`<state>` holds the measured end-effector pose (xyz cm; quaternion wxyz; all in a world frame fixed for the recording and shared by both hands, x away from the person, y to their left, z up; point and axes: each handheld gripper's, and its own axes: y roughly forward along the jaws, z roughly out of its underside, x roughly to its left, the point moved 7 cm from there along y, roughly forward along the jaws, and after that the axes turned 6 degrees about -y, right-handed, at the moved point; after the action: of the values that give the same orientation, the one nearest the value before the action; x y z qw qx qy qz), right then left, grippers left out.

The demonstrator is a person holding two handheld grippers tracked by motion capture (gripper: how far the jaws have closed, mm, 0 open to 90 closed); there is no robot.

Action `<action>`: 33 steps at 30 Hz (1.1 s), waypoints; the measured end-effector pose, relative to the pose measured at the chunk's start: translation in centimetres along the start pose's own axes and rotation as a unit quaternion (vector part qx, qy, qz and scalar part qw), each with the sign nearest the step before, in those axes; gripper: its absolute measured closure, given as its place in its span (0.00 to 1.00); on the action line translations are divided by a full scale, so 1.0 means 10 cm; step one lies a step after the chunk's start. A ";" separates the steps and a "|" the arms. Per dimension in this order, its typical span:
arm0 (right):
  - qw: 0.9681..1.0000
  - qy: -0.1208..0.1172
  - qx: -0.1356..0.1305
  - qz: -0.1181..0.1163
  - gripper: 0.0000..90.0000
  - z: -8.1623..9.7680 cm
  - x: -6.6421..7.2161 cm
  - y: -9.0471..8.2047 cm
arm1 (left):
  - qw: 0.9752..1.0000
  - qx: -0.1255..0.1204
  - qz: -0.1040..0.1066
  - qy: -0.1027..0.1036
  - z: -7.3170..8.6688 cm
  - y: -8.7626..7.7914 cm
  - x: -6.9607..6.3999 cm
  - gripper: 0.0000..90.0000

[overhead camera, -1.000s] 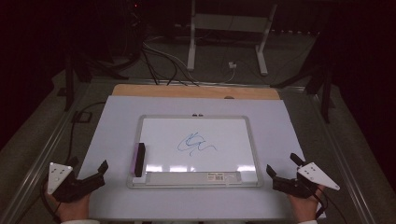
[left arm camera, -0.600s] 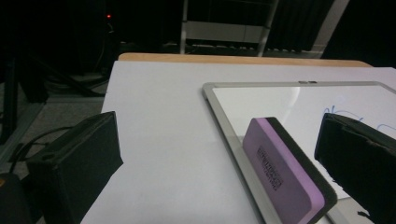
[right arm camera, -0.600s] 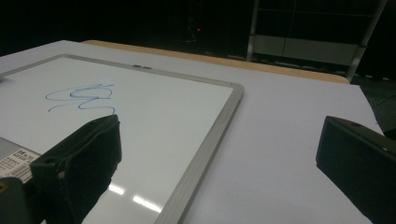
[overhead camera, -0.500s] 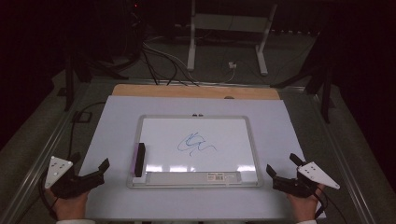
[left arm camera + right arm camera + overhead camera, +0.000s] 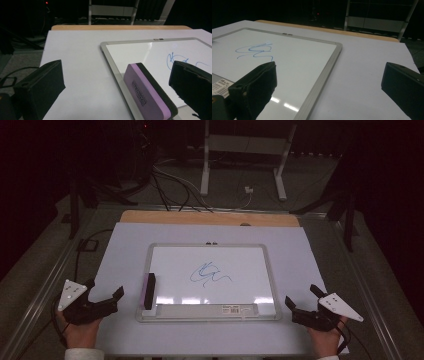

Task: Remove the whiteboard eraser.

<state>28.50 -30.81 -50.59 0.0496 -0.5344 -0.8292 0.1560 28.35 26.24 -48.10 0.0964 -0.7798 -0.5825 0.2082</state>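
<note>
Eraser (image 5: pixel 149 291) stands on edge at the whiteboard's (image 5: pixel 210 248) left edge, untouched. Left gripper (image 5: pixel 106 296), jaws spread, has edged nearer it since a second ago; right gripper (image 5: pixel 302 301) waits, released.

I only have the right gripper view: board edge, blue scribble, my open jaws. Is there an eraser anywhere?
Observer: Yes. A purple-and-black eraser stands on its edge at the board's left side, inside the frame.
Operator: Is the left hand-held gripper on it?
Observer: No. The left hand-held gripper is open on the table left of the board, apart from the eraser; in its own view the eraser sits between the jaws, farther ahead.
Operator: Where am I in relation to the board?
Observer: The right hand-held gripper is off the board's lower right corner, open and holding nothing.
Operator: How much ink is there?
Observer: One blue scribble near the board's middle.
</note>
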 end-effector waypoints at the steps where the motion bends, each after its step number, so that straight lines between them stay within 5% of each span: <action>1: 1.000 0.000 0.000 0.000 0.01 0.00 0.00 0.00 | 1.000 0.003 0.001 -0.001 0.01 0.01 0.00 0.01; 11: 1.000 -0.005 0.001 0.003 0.01 0.00 0.01 0.00 | 0.998 0.057 -0.008 -0.003 0.16 0.19 -0.02 0.01; 21: 1.000 -0.004 0.002 0.002 0.01 0.00 0.01 0.00 | 0.997 0.075 0.007 -0.003 0.25 0.34 -0.14 0.01; 33: 1.000 -0.001 0.004 0.000 0.01 0.00 0.01 0.00 | 0.990 0.136 0.045 -0.004 0.31 0.46 -0.25 0.04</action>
<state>28.44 -30.76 -50.61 0.0512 -0.5339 -0.8287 0.1599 30.38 22.19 -52.11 0.1898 -0.7841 -0.5134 0.2926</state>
